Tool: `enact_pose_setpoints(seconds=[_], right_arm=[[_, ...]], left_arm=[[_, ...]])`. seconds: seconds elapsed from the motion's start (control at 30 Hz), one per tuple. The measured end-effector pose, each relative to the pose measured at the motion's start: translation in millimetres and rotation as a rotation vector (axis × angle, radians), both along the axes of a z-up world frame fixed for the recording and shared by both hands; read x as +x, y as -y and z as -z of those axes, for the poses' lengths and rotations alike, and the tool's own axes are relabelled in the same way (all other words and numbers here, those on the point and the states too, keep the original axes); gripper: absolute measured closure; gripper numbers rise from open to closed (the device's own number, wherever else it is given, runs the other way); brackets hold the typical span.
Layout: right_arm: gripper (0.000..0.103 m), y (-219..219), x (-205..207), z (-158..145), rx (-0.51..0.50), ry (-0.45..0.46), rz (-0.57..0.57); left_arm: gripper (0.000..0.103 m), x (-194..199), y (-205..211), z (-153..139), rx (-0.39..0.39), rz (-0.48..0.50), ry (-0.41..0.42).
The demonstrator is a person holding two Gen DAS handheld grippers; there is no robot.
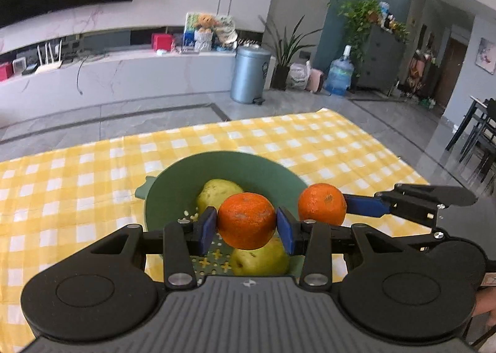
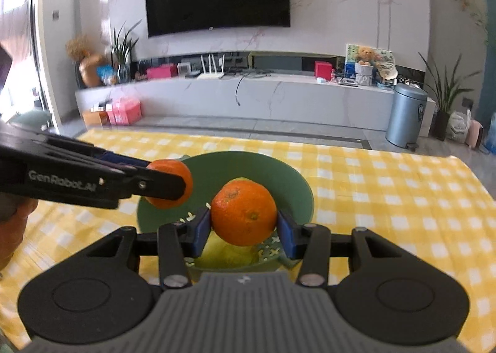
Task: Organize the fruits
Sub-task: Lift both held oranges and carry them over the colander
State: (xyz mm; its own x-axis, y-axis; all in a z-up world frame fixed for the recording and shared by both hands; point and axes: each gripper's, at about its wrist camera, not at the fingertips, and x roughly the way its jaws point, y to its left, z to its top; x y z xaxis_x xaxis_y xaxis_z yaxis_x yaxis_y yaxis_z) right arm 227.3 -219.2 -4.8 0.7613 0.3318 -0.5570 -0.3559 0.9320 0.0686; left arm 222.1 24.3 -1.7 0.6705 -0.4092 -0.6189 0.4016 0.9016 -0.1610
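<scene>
Two grippers are each pinching an orange above a green bowl [image 1: 173, 185] on the yellow checked cloth [image 1: 77, 173]. Nearest, the left gripper [image 1: 246, 226] is holding its orange [image 1: 246, 219] directly over two pears [image 1: 260, 257]. Just to its right, the right gripper [image 2: 244, 224] is holding the other orange [image 2: 244, 212], stem end sideways, over the bowl's right rim.

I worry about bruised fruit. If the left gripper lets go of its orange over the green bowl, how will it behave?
Being round, the orange would probably roll once it lands. It hangs above the pears in the green bowl, so it may bump them. The bowl's high wall should likely keep it in.
</scene>
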Motion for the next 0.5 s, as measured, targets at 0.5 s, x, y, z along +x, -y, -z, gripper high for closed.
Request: enact_pose_setpoints(seconds=[0.5], right_arm=[[0.059,-13,48,28,-0.132,-0.13,-0.06]], left_arm=[[0.056,22,0,31,0.018,-0.011,-0.081]])
